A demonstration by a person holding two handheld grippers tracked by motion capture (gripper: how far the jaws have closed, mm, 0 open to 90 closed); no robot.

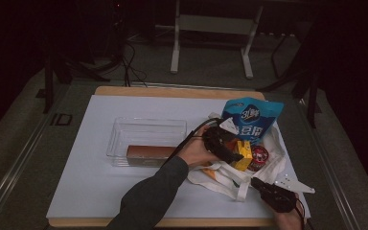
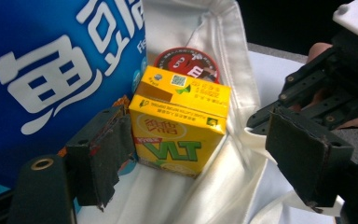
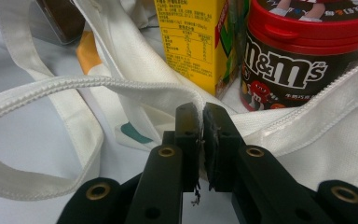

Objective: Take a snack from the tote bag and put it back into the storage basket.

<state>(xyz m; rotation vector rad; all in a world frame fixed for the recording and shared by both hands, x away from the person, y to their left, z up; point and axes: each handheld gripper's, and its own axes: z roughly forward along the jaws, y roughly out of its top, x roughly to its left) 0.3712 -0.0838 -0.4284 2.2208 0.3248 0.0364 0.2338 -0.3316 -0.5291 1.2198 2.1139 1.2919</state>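
Observation:
A white tote bag (image 1: 273,158) lies open at the table's right. It holds a blue snack bag (image 1: 254,117), a yellow drink carton (image 2: 179,135) and a red-lidded M&M's tub (image 3: 303,51). My left gripper (image 1: 232,152) reaches into the bag, open. In the left gripper view the carton sits between its jaws (image 2: 205,140), with the left pad (image 2: 105,158) close beside it and the right pad (image 2: 307,158) well clear. My right gripper (image 1: 258,183) is at the bag's near edge, shut on the white rim (image 3: 121,84). The right gripper view shows this pinch (image 3: 200,121) in front of the carton (image 3: 191,42).
A clear plastic tray (image 1: 124,129) stands left of the bag with a brown box (image 1: 148,152) along its near wall. A sleeved forearm (image 1: 153,191) crosses the white table cover (image 1: 86,182). The tote's strap (image 3: 28,186) loops loose on the table.

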